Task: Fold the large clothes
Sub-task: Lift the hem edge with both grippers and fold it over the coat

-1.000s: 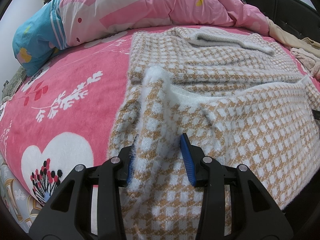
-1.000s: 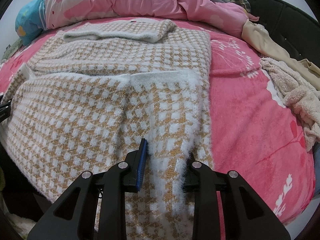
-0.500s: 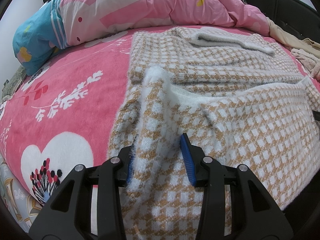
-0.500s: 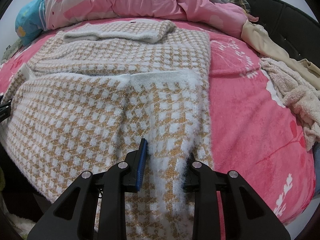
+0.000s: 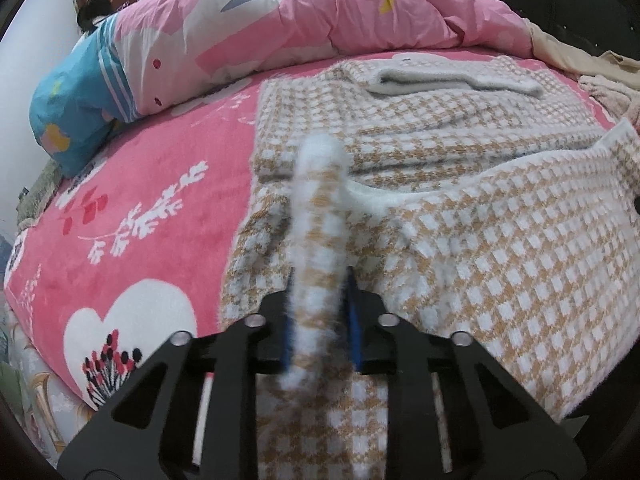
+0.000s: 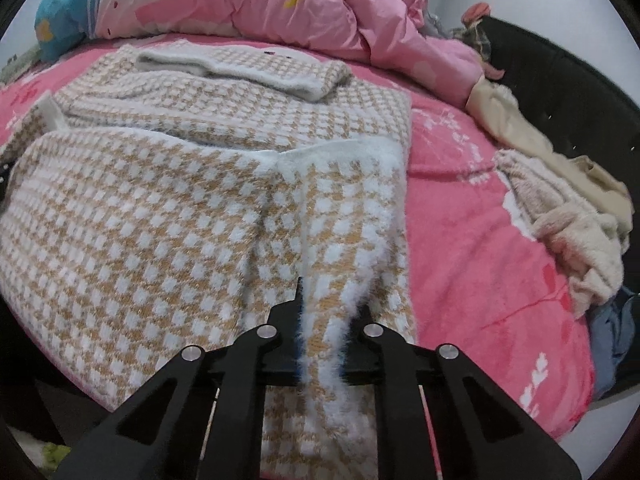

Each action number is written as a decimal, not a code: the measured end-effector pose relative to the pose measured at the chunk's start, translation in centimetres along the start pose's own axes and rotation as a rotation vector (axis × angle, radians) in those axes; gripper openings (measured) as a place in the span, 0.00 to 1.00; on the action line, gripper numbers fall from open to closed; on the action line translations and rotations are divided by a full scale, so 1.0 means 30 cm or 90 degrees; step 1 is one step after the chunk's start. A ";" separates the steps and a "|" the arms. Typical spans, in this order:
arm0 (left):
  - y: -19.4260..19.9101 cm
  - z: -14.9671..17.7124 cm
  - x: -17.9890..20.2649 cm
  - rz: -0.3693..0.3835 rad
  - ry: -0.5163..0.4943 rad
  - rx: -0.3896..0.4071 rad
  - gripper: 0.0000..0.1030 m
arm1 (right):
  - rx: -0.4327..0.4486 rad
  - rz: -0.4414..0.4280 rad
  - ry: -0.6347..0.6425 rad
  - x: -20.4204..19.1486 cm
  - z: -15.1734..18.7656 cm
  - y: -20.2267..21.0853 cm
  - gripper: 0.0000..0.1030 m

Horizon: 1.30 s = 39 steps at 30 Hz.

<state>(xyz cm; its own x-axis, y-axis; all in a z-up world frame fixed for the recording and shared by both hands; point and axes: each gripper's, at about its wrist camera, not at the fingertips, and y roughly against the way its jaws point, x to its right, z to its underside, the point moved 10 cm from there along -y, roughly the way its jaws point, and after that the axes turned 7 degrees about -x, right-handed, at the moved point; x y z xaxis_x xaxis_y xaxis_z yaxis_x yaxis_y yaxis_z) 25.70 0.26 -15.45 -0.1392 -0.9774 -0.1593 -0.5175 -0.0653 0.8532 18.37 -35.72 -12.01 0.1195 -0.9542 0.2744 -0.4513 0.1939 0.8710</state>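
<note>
A fluffy tan-and-white checked sweater [image 5: 500, 248] lies spread on the pink bed, its near part folded back over the rest. In the left wrist view my left gripper [image 5: 318, 280] is closing its jaws on a raised ridge of the sweater's left edge, and the blue pads press the fabric. In the right wrist view the same sweater [image 6: 140, 208] fills the left and middle. My right gripper [image 6: 330, 304] is shut on a pinched fold at its right edge, white fuzz sticking out between the fingers.
A pink flowered blanket [image 5: 140, 168] covers the bed. A bunched pink and blue quilt [image 5: 320, 12] lies along the far side. Beige and cream clothes [image 6: 568, 232] are piled at the right by the dark bed frame [image 6: 560, 92]. The bed's near edge is just below both grippers.
Both grippers have closed from wide apart onto the sweater's edges, bunching the fabric into raised ridges between the pads. Neither hand has shifted much.
</note>
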 end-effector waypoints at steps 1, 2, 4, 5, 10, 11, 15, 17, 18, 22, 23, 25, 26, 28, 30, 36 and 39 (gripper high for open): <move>0.007 0.001 -0.004 0.000 0.003 0.003 0.13 | 0.005 0.006 0.001 0.011 0.005 0.007 0.09; 0.012 0.001 -0.007 0.002 0.005 0.005 0.12 | 0.011 0.012 0.003 0.026 0.013 0.017 0.09; 0.029 -0.002 -0.023 0.004 0.013 0.015 0.10 | 0.023 0.024 0.006 0.060 0.025 0.037 0.09; 0.038 -0.002 -0.022 0.004 0.015 0.021 0.09 | 0.028 0.029 0.008 0.073 0.031 0.047 0.08; 0.118 0.005 -0.036 -0.008 0.013 0.067 0.08 | 0.058 0.060 0.015 0.158 0.066 0.098 0.08; 0.139 0.009 -0.048 -0.007 0.016 0.080 0.08 | 0.064 0.067 0.014 0.177 0.079 0.110 0.08; 0.218 0.033 -0.043 0.001 0.033 0.112 0.08 | 0.090 0.088 0.008 0.252 0.117 0.159 0.08; 0.257 0.038 -0.048 0.002 0.038 0.127 0.08 | 0.109 0.098 -0.001 0.302 0.136 0.192 0.08; 0.284 0.038 -0.054 -0.003 0.038 0.139 0.08 | 0.120 0.104 -0.006 0.327 0.143 0.208 0.08; 0.389 0.031 -0.060 -0.003 0.037 0.179 0.07 | 0.152 0.112 -0.024 0.384 0.178 0.272 0.08; 0.413 0.023 -0.062 -0.002 0.038 0.189 0.07 | 0.159 0.114 -0.026 0.396 0.181 0.281 0.08; 0.450 0.007 -0.062 -0.003 0.036 0.204 0.07 | 0.171 0.118 -0.029 0.413 0.158 0.289 0.08; 0.461 -0.001 -0.062 -0.004 0.036 0.210 0.07 | 0.179 0.120 -0.032 0.439 0.154 0.296 0.08; 0.487 -0.038 -0.070 -0.009 0.034 0.227 0.07 | 0.194 0.125 -0.034 0.496 0.126 0.307 0.08; 0.511 -0.081 -0.077 -0.014 0.035 0.243 0.07 | 0.210 0.127 -0.035 0.532 0.085 0.325 0.08; 0.543 -0.266 -0.099 -0.032 0.022 0.280 0.07 | 0.261 0.135 -0.020 0.674 -0.149 0.285 0.08; 0.515 -0.408 -0.111 -0.038 0.005 0.292 0.07 | 0.269 0.128 -0.016 0.747 -0.298 0.219 0.08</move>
<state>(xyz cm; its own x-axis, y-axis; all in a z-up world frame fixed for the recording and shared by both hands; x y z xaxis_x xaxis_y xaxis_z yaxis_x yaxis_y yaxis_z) 28.50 0.03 4.35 -0.0921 -0.9761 -0.1970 -0.8450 -0.0280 0.5340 25.98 -53.79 3.51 -0.0262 -0.9130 0.4071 -0.7850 0.2710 0.5572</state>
